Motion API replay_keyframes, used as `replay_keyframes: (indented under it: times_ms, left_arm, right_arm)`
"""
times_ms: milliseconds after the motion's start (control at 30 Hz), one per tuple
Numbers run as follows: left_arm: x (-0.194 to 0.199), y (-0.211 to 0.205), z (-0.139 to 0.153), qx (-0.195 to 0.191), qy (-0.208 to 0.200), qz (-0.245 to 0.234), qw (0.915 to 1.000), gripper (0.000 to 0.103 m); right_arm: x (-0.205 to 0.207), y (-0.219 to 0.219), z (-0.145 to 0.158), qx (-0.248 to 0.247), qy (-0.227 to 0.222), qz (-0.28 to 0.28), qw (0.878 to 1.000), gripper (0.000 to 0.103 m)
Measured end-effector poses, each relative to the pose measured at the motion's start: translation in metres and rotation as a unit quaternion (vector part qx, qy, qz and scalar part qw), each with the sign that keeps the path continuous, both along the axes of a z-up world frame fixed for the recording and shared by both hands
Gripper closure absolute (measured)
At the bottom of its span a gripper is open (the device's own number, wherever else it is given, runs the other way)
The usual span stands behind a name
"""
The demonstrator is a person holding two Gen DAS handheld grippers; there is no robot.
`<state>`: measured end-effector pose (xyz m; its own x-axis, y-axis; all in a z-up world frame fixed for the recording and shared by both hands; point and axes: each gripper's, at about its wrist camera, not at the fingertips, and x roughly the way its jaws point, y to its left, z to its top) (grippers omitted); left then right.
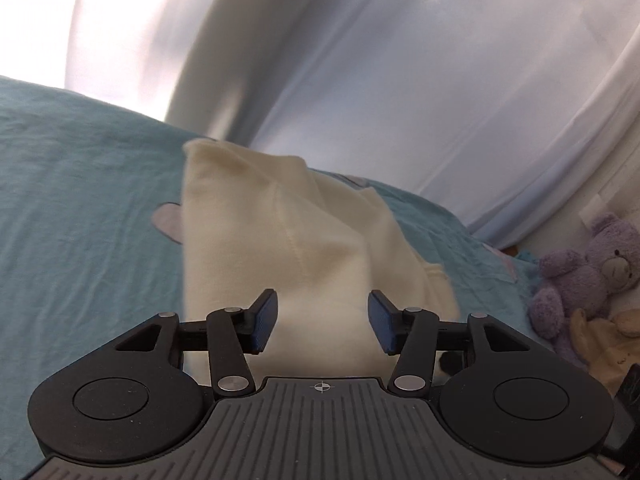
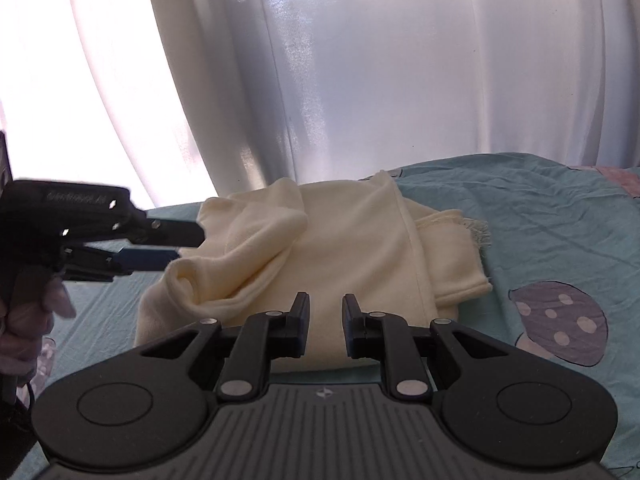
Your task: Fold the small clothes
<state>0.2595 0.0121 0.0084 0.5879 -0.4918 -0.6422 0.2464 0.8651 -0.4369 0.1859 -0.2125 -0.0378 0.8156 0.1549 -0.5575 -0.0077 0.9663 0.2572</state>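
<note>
A cream garment point(image 1: 280, 232) lies partly folded on the teal bed sheet point(image 1: 80, 200). In the left wrist view my left gripper point(image 1: 322, 300) hovers over its near end, blue pads wide apart and nothing pinched. The right wrist view shows the same garment point(image 2: 352, 240), with a rumpled fold on its left and a frayed end on its right. My left gripper point(image 2: 180, 246) sits open at that rumpled left edge. My right gripper point(image 2: 326, 300) is at the garment's near edge. Its jaws are narrow, and cream cloth fills the gap between them.
White curtains point(image 2: 360, 60) hang behind the bed. A purple teddy bear point(image 1: 588, 272) and a beige soft toy point(image 1: 608, 340) sit off the bed's right side. A gloved hand point(image 2: 36, 312) holds the left gripper. The sheet point(image 2: 540, 220) carries mushroom prints.
</note>
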Motion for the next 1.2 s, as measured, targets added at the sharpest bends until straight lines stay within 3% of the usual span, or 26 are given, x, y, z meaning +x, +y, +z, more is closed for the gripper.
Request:
replay_keyframes:
  times_ms: [100,200,333,500,667,800,933,1067,1133,1200]
  left_arm:
    - [-0.004,0.008,-0.011,0.014,0.025,0.017,0.9994,0.048]
    - [-0.012,-0.002,-0.015,0.046,-0.001,0.009,0.9989,0.048]
    - [-0.018,-0.011,-0.024,0.042,-0.019,0.003,0.9989,0.046]
    - [-0.019,0.012,-0.023,-0.008,-0.003,0.016,0.9998,0.042]
    - [-0.029,0.027,-0.020,-0.007,0.005,0.032,0.9995,0.036]
    - [-0.024,0.025,-0.038,0.015,0.041,0.036,0.9984,0.036]
    - [-0.023,0.024,-0.052,0.011,0.060,0.035,0.9975,0.035]
    - [-0.022,0.022,-0.056,0.011,0.060,0.035,0.9975,0.034]
    - [-0.022,0.020,-0.055,0.014,0.058,0.030,0.9978,0.034]
    - [-0.022,0.018,-0.056,0.017,0.057,0.025,0.9979,0.033]
  right_arm:
    - [0.013,0.002,0.004,0.038,0.006,0.020,0.999,0.086]
    - [0.025,0.013,0.009,0.058,0.004,0.040,0.998,0.085]
    - [0.038,0.039,0.018,0.038,-0.006,0.083,0.996,0.084]
    - [0.058,0.049,0.006,0.023,0.020,0.105,0.994,0.084]
    - [0.068,0.047,-0.018,-0.017,0.066,0.118,0.991,0.083]
    - [0.069,0.035,-0.018,-0.006,0.071,0.116,0.991,0.073]
    - [0.077,0.014,-0.011,0.042,0.076,0.091,0.992,0.069]
    - [0.096,0.006,-0.022,0.115,0.111,0.101,0.982,0.068]
    - [0.103,0.007,-0.023,0.136,0.120,0.106,0.978,0.063]
    - [0.110,0.008,-0.026,0.160,0.126,0.114,0.972,0.048]
